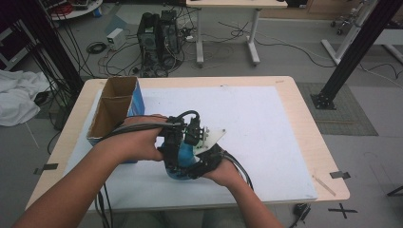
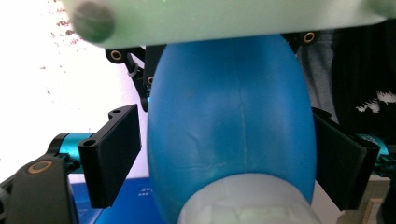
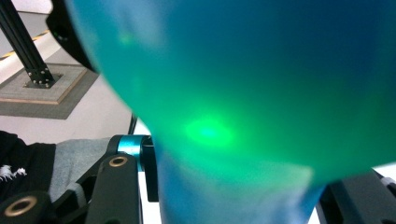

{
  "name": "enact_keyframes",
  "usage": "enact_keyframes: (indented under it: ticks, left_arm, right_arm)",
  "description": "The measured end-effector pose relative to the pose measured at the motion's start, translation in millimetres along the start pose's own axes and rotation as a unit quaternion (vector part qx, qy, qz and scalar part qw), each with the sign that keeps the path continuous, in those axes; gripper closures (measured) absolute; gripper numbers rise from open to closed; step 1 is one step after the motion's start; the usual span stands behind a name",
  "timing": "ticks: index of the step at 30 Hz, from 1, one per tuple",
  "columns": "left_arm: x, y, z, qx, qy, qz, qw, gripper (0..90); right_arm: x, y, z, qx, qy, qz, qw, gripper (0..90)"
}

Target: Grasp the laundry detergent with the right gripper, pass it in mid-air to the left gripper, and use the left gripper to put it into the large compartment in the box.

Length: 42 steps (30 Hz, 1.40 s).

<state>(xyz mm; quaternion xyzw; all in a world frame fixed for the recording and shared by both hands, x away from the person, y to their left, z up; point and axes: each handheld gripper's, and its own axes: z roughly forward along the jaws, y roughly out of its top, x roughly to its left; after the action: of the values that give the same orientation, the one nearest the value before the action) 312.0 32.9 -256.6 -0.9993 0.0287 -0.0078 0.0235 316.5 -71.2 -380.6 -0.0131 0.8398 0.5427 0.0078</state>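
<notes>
White table sheet point(image 1: 266, 123) beyond. Right gripper point(image 1: 202, 164) clamps blue bulb point(image 2: 229, 121) at its neck; left gripper point(image 2: 229, 154) brackets it, right pad touching, left short. Uneven squeeze may pop it sideways.

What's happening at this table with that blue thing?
A person works two hand-held tools over the table. The right tool grips a blue rubber bulb by its neck. The left tool has the bulb between its jaws, one pad not quite touching. An open box stands at the left.
</notes>
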Motion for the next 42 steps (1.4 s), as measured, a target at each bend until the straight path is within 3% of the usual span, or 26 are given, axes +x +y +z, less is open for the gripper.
enact_keyframes:
  ticks: [9, 16, 23, 29, 31, 35, 42]
  left_arm:
    - [0.7, 2.3, 1.1, 0.005, 0.003, 0.004, 1.0000, 21.1]
    - [1.1, 2.1, 1.7, 0.008, -0.008, 0.003, 0.9999, 27.3]
    - [2.1, 1.0, 1.1, 0.007, 0.003, -0.003, 1.0000, 28.7]
    - [1.6, 1.9, 2.1, 0.009, 0.000, -0.005, 0.9999, 31.0]
    - [0.8, 2.1, 1.1, 0.015, -0.003, -0.004, 0.9999, 33.0]
    - [1.2, 2.5, 1.7, 0.011, -0.002, -0.005, 0.9999, 36.0]
    - [1.8, 4.5, 3.3, 0.013, -0.007, -0.006, 0.9999, 37.9]
  right_arm:
    - [-1.6, -0.4, 1.1, -0.003, 0.001, -0.004, 1.0000, 45.7]
    - [-2.0, -0.8, 1.3, -0.004, -0.001, -0.003, 1.0000, 45.7]
    - [-2.4, -0.9, 1.7, -0.007, -0.005, -0.005, 1.0000, 45.7]
    - [-3.2, -0.8, 1.9, -0.005, -0.002, -0.006, 1.0000, 45.7]
    - [-1.2, -0.6, 1.9, -0.005, -0.002, 0.005, 1.0000, 45.7]
    - [-2.8, -0.8, 1.9, -0.005, -0.003, -0.005, 1.0000, 45.7]
    - [-2.0, -1.1, 3.5, -0.009, -0.004, -0.001, 1.0000, 45.8]
